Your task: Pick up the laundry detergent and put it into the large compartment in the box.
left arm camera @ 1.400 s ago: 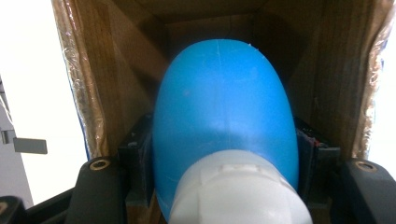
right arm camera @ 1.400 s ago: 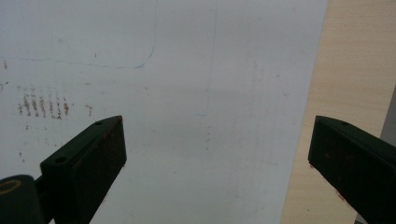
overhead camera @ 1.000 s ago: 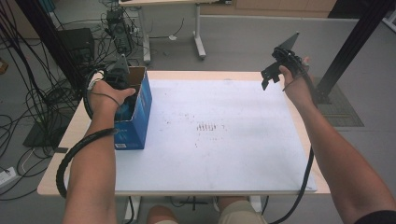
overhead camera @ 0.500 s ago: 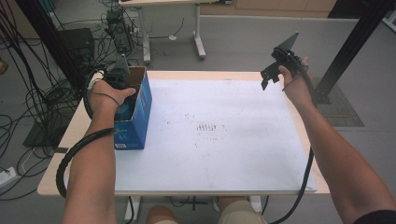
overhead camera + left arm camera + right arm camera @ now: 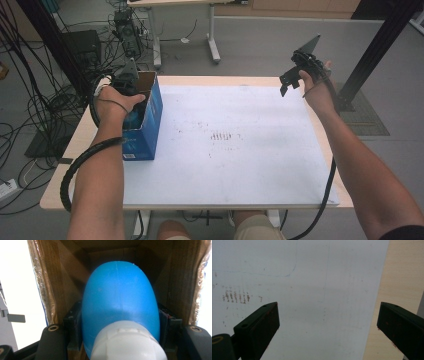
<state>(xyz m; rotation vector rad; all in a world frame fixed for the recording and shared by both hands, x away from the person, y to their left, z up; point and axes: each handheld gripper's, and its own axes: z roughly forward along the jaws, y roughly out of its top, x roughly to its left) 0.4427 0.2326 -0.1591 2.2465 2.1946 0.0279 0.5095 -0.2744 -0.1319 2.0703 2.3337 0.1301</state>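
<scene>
**Blue bottle held inside the box**

Nothing has moved since the earlier frame; both hands hold still.

High view: the left gripper (image 5: 131, 95) reaches into an open blue box (image 5: 145, 125) at the tabletop's (image 5: 240, 165) left edge. The right gripper (image 5: 295, 75) hovers, fingers wide apart and empty.

Left gripper view: its fingers clamp a blue bottle (image 5: 120, 305) with a white cap (image 5: 127, 342), deep between cardboard walls. Best lifted straight, clear of them.

Right gripper view: open fingers (image 5: 259, 327) over the white sheet (image 5: 312, 290).

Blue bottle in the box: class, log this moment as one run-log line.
left gripper: shut on blue bottle | inside blue box | right gripper: open, empty
</scene>
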